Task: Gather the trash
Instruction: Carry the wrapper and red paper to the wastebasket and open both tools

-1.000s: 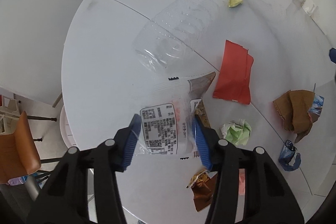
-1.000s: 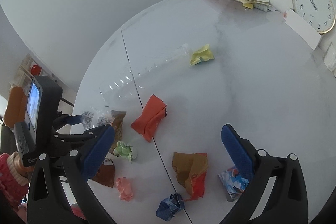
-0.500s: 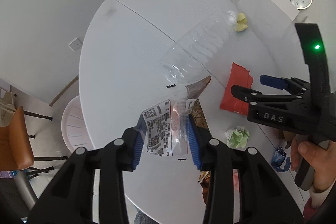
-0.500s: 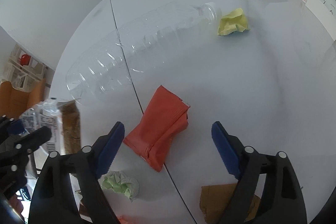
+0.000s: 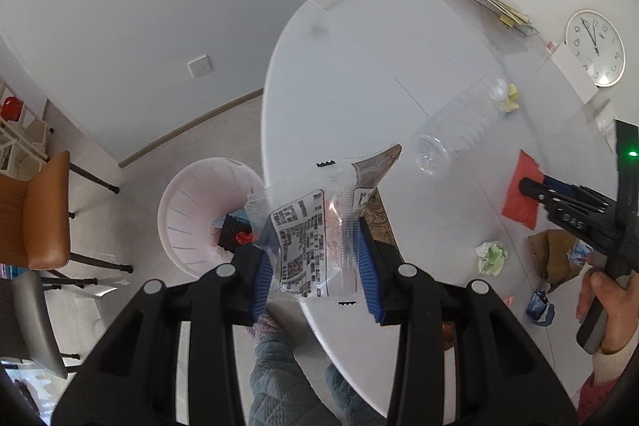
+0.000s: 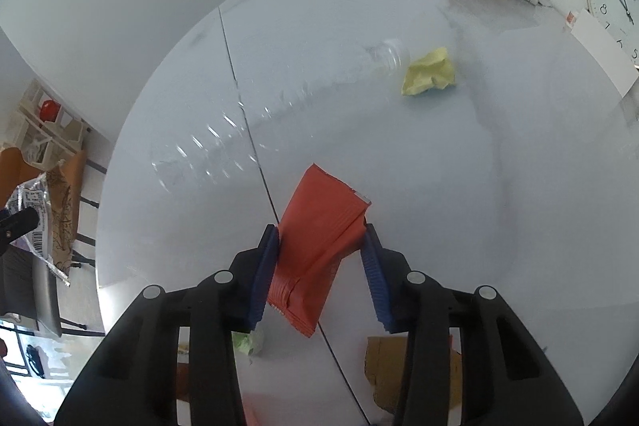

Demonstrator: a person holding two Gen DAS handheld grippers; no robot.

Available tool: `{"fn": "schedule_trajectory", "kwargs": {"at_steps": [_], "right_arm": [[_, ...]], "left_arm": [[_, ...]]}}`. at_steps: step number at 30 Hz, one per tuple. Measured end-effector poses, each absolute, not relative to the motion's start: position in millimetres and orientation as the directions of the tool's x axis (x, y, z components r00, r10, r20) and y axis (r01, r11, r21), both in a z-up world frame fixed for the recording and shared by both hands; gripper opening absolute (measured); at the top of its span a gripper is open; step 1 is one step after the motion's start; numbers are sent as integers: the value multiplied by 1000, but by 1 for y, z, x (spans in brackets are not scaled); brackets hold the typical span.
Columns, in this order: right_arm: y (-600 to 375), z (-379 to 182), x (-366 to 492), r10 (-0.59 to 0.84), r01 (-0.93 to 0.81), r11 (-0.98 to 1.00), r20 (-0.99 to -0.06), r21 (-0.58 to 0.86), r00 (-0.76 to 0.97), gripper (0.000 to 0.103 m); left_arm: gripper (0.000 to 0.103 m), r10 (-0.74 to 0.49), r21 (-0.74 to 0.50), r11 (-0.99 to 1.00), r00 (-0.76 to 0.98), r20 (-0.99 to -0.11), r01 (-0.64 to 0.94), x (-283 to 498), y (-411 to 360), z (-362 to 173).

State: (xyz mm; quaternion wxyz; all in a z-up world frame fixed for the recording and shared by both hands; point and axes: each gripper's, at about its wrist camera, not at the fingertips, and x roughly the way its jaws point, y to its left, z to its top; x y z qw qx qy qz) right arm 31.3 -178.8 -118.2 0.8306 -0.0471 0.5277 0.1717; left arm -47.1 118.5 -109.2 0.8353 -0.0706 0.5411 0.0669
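1. I see the round white table [image 5: 339,74] filling the right of the left wrist view, with a pink waste basket [image 5: 187,198] on the floor beside its left edge.
2. Clear plastic bottle [image 6: 275,114] lies on its side, long axis running near-left to far-right, neck toward the yellow paper wad [image 6: 429,71].
3. Left gripper [image 5: 317,266] pinches a clear printed wrapper [image 5: 315,230], held above the table's near-left edge, long axis pointing away from the fingers.
4. Right gripper [image 6: 319,266] straddles the red packet [image 6: 319,242]; both pads touch its sides. Packet long axis runs near to far, slightly right.
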Motion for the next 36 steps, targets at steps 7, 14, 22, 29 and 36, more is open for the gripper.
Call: {"fn": "schedule_trajectory", "kwargs": {"at_steps": [7,14,22,29,36], "right_arm": [[-136,-47,1,349,-445,885,-827,137,439,43],[-37,-23,-29,454,-579,798,-797,165,398,43],[60,-29,-29,459,-618,769,-814,163,355,44],[107,-49,-12,423,-603,783,-842,154,334,44],[138,-66,-10,403,-598,787,-860,152,312,44]], "left_arm": [[38,110,-15,953,390,-914,-304,-70,186,-107],[38,122,17,948,314,-941,-318,-58,252,-145],[44,31,-34,958,218,-975,-285,-16,302,-213],[54,-31,-66,969,148,-988,-238,7,324,-261],[65,-49,-80,974,148,-988,-212,14,341,-268]]}}
